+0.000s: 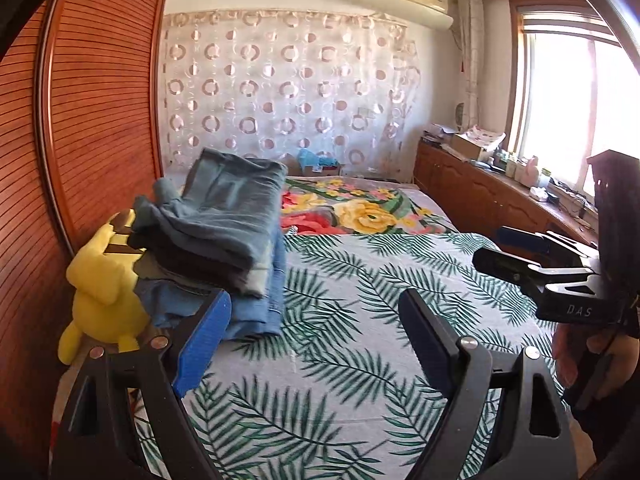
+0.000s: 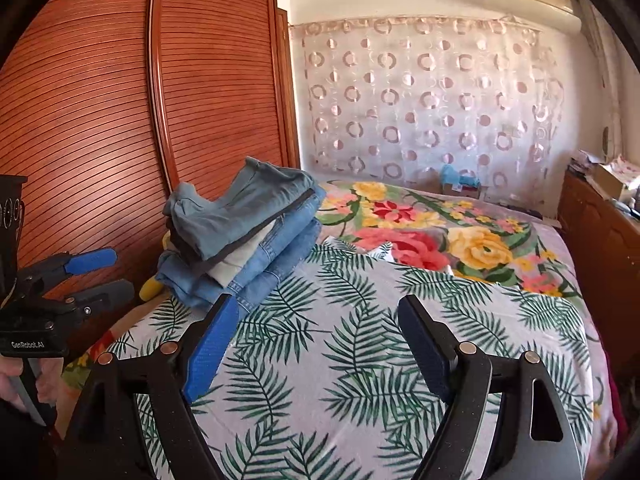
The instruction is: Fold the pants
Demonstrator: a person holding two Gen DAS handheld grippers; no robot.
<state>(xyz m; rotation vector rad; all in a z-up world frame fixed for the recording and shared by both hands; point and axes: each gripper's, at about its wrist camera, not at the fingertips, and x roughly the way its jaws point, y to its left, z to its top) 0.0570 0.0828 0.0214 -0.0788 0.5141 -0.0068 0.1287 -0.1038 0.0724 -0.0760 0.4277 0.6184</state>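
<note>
Looking through the left wrist view, we see our left gripper (image 1: 316, 316) held low over the leaf-print bedspread (image 1: 352, 340) with its jaws spread wide and nothing between them; the stack of pants (image 1: 228, 240) sits at the left edge of the bed, just beside the yellow plush toy (image 1: 104, 280), with a grey-blue pair on top and denim beneath; our right gripper (image 1: 504, 246) shows at the right of this view, pointing left across the bed, and from here we cannot tell how its jaws stand; the stack leans unevenly toward the wardrobe (image 1: 80, 120), so we judge that tugging one pair out from the pile could drag the others off the edge or knock the toy aside. Turning to the right wrist view, our right gripper (image 2: 320, 320) hovers over the bedspread (image 2: 340, 360) with jaws wide apart and empty; the stack of pants (image 2: 244, 232) lies ahead and to the left, apart from both fingers; our left gripper (image 2: 102, 274) appears at the far left, angled toward the pile with its fingers apart; both tools are level and roughly parallel to the bed, neither touching any cloth.
</note>
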